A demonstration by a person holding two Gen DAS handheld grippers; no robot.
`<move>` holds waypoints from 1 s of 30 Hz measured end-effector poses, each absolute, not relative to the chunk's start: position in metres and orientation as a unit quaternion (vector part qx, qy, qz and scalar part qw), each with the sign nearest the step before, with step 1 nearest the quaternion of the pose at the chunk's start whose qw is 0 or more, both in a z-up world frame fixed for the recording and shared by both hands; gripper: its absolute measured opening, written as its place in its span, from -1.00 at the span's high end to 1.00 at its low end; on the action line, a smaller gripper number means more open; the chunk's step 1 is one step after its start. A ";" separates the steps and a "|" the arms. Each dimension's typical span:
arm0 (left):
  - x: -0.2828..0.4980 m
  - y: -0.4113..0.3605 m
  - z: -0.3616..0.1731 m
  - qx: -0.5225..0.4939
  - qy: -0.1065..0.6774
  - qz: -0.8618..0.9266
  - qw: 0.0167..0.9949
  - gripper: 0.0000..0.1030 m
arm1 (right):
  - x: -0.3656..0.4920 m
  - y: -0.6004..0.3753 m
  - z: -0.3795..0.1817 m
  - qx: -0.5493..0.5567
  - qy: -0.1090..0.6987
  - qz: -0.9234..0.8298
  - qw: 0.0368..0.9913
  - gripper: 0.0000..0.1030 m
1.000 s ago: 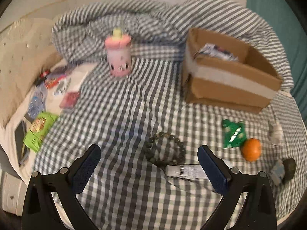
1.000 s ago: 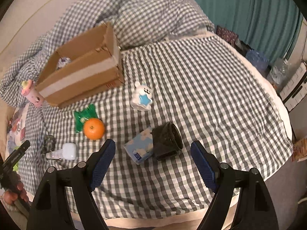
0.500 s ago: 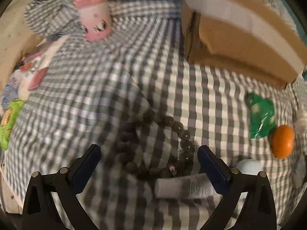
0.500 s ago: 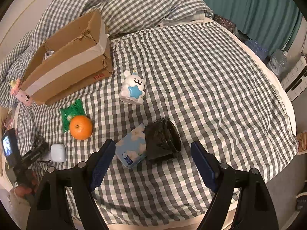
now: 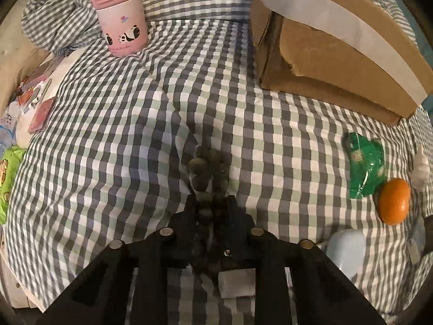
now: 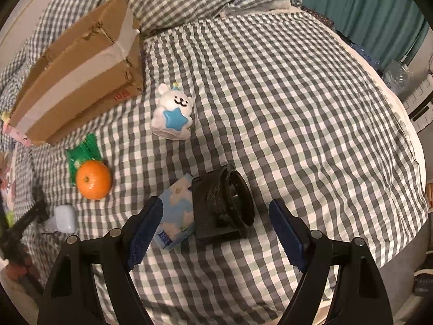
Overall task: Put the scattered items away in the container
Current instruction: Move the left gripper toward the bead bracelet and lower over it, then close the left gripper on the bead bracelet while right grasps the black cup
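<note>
The bead bracelet [image 5: 209, 173] is pinched between the closed jaws of the left gripper [image 5: 211, 203] but still lies on the checked bedspread [image 5: 113, 124], near its front edge. The right gripper [image 6: 215, 226] is held spread above the black cup [image 6: 224, 205]. The orange [image 6: 93, 180], green packet [image 5: 365, 172] and bear figure [image 6: 173, 113] remain outside the cardboard box [image 5: 333, 51], so most of the tidying is judged undone.

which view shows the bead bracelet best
The left wrist view: the bead bracelet sits at centre, bunched between the shut jaws of the left gripper. In the right wrist view, that gripper is only a dark shape at the left edge; no beads are distinguishable.
</note>
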State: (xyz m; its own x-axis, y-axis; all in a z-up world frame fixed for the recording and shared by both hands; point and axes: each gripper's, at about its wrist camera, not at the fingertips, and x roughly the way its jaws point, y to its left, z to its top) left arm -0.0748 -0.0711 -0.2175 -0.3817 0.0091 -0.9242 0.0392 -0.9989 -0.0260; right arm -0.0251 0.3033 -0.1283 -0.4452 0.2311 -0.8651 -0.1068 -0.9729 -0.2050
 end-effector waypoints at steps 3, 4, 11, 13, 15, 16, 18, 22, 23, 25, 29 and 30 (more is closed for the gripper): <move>-0.072 -0.073 -0.206 0.548 0.025 -0.836 0.009 0.78 | -0.033 0.307 -0.140 -0.532 -0.053 0.838 0.103 -0.56; -0.071 -0.074 -0.203 0.545 0.025 -0.838 0.009 0.78 | -0.035 0.308 -0.144 -0.537 -0.053 0.835 0.105 -0.56; -0.069 -0.072 -0.186 0.530 0.011 -0.848 0.011 0.78 | -0.042 0.316 -0.164 -0.559 -0.020 0.824 0.092 0.32; -0.069 -0.072 -0.185 0.529 0.011 -0.848 0.010 0.78 | -0.039 0.314 -0.158 -0.560 -0.008 0.825 0.079 0.48; -0.067 -0.071 -0.183 0.527 0.011 -0.850 0.011 0.78 | -0.035 0.309 -0.149 -0.550 -0.021 0.831 0.082 0.70; -0.066 -0.070 -0.183 0.527 0.011 -0.850 0.006 0.78 | -0.033 0.308 -0.146 -0.549 -0.018 0.832 0.079 0.85; -0.064 -0.069 -0.184 0.526 0.013 -0.850 0.002 0.78 | -0.027 0.304 -0.140 -0.544 -0.017 0.836 0.070 0.85; -0.062 -0.067 -0.183 0.526 0.010 -0.850 -0.005 0.78 | -0.021 0.304 -0.132 -0.537 -0.010 0.842 0.056 0.85; -0.061 -0.067 -0.183 0.525 0.011 -0.851 -0.005 0.78 | -0.020 0.303 -0.130 -0.535 -0.009 0.843 0.057 0.85; -0.061 -0.069 -0.182 0.525 0.016 -0.851 -0.006 0.78 | -0.019 0.303 -0.128 -0.531 -0.009 0.845 0.060 0.85; -0.058 -0.072 -0.175 0.522 0.022 -0.852 -0.010 0.78 | -0.016 0.298 -0.118 -0.517 -0.013 0.853 0.066 0.85; -0.057 -0.074 -0.171 0.520 0.026 -0.854 -0.012 0.78 | -0.014 0.297 -0.114 -0.511 -0.013 0.857 0.067 0.85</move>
